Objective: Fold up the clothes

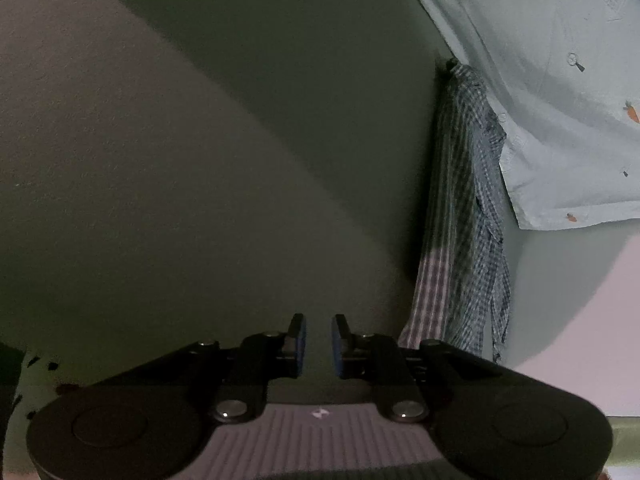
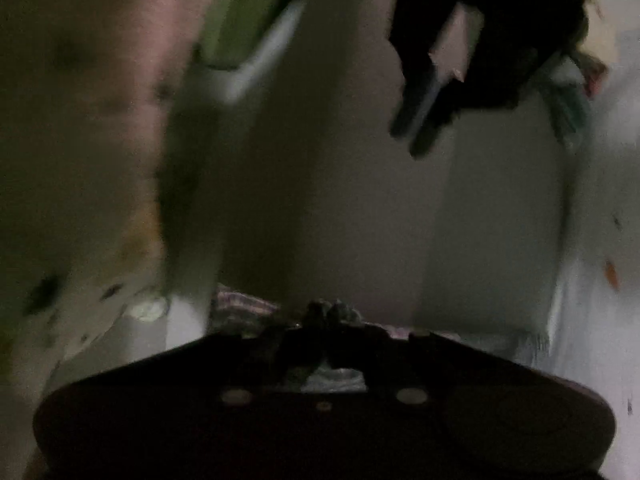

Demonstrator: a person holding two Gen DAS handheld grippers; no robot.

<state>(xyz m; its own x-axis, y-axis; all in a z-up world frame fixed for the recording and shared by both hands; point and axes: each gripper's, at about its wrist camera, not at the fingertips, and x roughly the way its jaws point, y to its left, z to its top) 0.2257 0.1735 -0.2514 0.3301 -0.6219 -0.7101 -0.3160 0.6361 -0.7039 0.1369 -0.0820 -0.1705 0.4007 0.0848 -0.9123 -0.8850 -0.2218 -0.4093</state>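
Observation:
A blue and white checked shirt (image 1: 460, 220) lies in a long, narrow bunch on the grey-green surface (image 1: 200, 160), right of my left gripper (image 1: 319, 322). That gripper stands open by a narrow gap, with nothing between its blue pads. The right wrist view is dark and blurred. In it, my right gripper (image 2: 325, 312) is shut, with crumpled checked shirt fabric (image 2: 240, 308) bunched at its fingertips. The left gripper (image 2: 416, 140) hangs at the upper right of that view, above the surface.
A pale blue cloth printed with small carrots (image 1: 560, 100) lies spread at the upper right, touching the shirt's far end; it also shows at the right edge (image 2: 600, 260). A pale pink area (image 1: 592, 300) lies beyond the surface's right edge.

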